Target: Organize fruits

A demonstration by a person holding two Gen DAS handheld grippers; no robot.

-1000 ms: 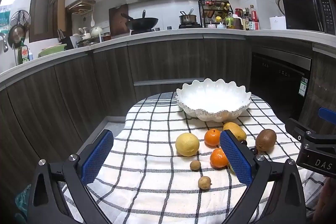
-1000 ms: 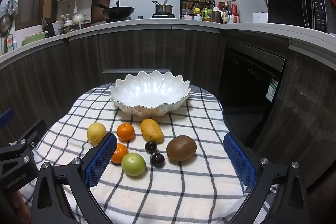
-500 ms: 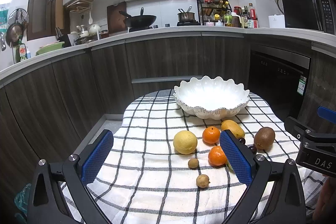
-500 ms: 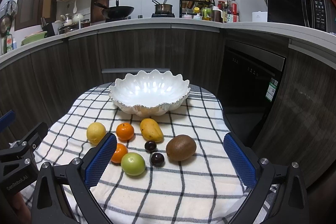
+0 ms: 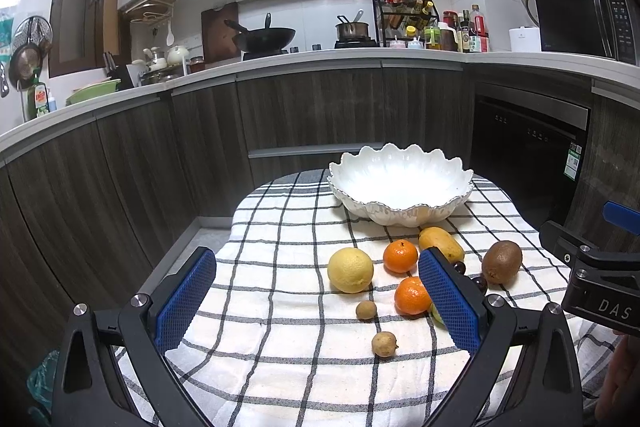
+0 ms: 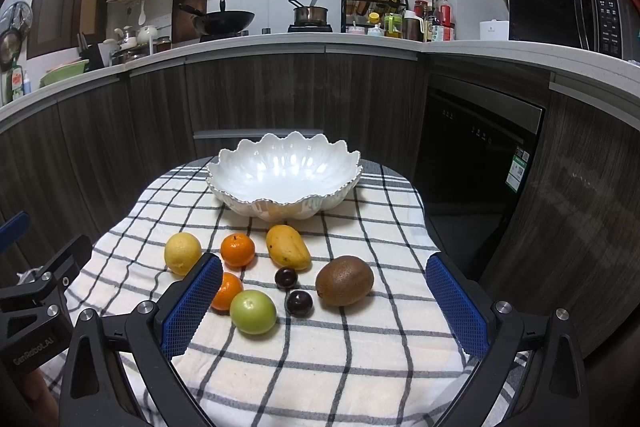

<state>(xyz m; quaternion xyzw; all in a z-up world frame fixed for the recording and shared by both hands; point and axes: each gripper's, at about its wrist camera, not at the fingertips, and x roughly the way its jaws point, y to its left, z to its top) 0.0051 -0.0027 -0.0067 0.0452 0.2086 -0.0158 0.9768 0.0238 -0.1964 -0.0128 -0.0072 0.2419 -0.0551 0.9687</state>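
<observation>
A white scalloped bowl [image 5: 400, 183] [image 6: 284, 171] stands empty at the far side of a checked cloth. In front of it lie a lemon [image 5: 350, 269] [image 6: 183, 253], two oranges [image 5: 400, 256] [image 6: 237, 249], a mango [image 6: 287, 247], a kiwi [image 6: 344, 280] [image 5: 501, 261], two dark plums [image 6: 286, 277], a green apple [image 6: 253, 311] and two small brown longans [image 5: 366, 309]. My left gripper [image 5: 318, 301] is open and empty, hovering near the lemon and longans. My right gripper [image 6: 324, 305] is open and empty, nearer me than the apple, plums and kiwi.
The cloth [image 6: 320, 355] covers a small round table. Dark wood cabinets [image 5: 320, 115] and a dishwasher [image 6: 476, 143] curve behind it. The counter holds a wok, a pot, bottles and a microwave [image 6: 568, 13]. The right gripper's body shows at the right edge of the left view [image 5: 592, 275].
Both views have shifted only slightly; the left gripper drifted a little. Both grippers stay open and no fruit has moved.
</observation>
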